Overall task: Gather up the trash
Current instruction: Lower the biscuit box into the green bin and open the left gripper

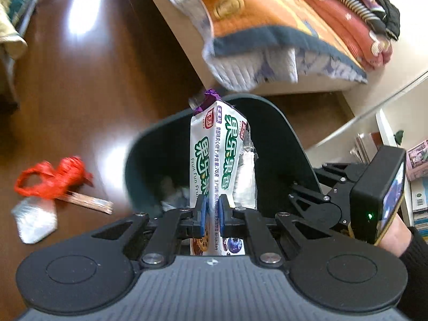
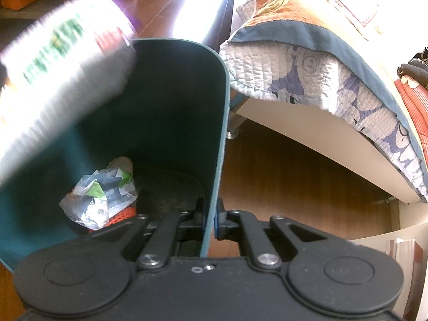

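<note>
My left gripper (image 1: 211,214) is shut on a white snack wrapper (image 1: 211,160) with green lettering and a purple end, held above the open mouth of a dark teal trash bin (image 1: 283,144). My right gripper (image 2: 210,220) is shut on the bin's rim (image 2: 218,160), one pad inside and one outside. The wrapper shows blurred at upper left in the right wrist view (image 2: 61,53). Crumpled white and green wrappers (image 2: 99,195) and something orange lie inside the bin.
On the wooden floor left of the bin lie a red plastic bag (image 1: 50,178), a wooden stick (image 1: 88,203) and a silver wrapper (image 1: 34,219). A bed with an orange quilt (image 1: 267,26) stands behind the bin. Shelves with books (image 1: 417,187) are at right.
</note>
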`<state>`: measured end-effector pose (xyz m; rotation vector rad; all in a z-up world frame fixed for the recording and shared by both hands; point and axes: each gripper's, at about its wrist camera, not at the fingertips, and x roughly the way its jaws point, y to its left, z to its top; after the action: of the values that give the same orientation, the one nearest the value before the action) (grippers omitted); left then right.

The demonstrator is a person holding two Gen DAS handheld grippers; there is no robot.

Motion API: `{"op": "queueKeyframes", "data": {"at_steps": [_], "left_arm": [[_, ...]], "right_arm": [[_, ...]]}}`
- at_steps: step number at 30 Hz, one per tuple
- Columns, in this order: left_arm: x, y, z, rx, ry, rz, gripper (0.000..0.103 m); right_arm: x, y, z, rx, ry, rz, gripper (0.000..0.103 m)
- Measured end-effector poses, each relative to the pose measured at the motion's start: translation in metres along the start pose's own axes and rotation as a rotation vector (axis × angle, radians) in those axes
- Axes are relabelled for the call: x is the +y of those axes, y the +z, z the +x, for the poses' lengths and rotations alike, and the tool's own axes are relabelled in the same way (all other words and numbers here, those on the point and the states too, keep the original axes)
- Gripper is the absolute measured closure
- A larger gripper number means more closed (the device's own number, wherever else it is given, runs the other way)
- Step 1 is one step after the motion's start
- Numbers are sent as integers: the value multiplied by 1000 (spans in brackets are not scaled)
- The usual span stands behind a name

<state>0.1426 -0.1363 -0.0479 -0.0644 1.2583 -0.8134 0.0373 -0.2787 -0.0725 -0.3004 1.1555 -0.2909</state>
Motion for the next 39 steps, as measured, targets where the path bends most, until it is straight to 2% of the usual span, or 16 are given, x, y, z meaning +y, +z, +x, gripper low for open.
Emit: {"op": "queueKeyframes", "data": {"at_steps": [16,27,32,35,37,39], "left_arm": [[-30,10,102,149,16,29,94],[-41,4,141,211,83,88,94],[-40,7,148,234,89,78,93],[-39,9,146,230,78,63,87],[-36,10,144,226,68,52,74],[-35,10,141,220,56,51,68]], "right_arm": [[0,1,0,-3,7,3,98],[-4,1,-2,-7,17,-4,98],[-3,2,-5,-15,25,-8,98],[-3,2,-5,-15,28,-9,98],[-3,3,-5,-13,28,-8,98],[-3,4,-5,-11,28,-7,98]]}}
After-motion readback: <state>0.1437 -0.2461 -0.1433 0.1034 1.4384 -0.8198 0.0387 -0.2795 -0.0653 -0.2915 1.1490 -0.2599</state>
